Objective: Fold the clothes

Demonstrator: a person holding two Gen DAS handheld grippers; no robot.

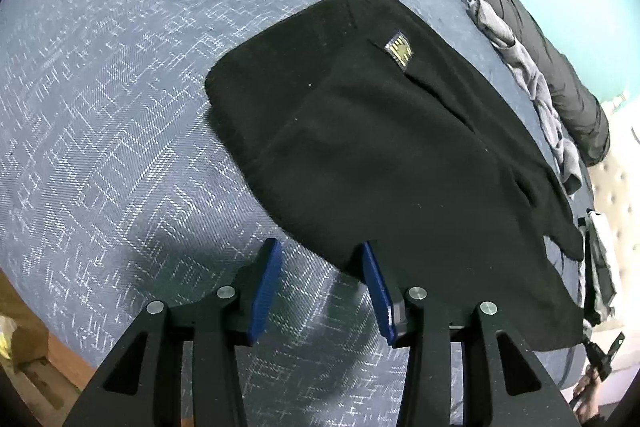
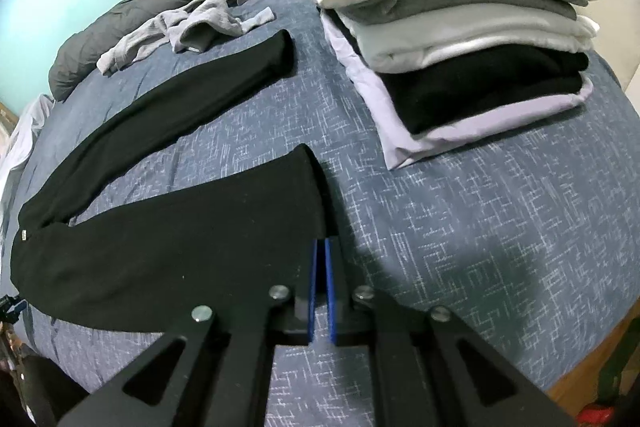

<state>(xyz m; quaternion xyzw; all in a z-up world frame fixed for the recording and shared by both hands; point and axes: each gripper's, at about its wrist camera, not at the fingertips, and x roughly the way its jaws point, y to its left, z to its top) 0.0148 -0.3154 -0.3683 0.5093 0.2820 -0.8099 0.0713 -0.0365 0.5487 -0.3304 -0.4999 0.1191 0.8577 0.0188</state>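
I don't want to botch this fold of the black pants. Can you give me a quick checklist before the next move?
1. Right hand-held gripper shut at the cuff of the black pants: ok; cloth between the pads: cannot tell.
2. Left hand-held gripper open beside the waist end: ok, not yet gripping.
3. Pants flat on the bedspread, legs spread apart: ok.
4. Folded stack clear of the pants: ok.
5. Grey garment off the far leg: ok.

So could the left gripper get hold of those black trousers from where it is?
Probably yes: the left gripper is open right at the black trousers' near edge, and nothing lies between them.
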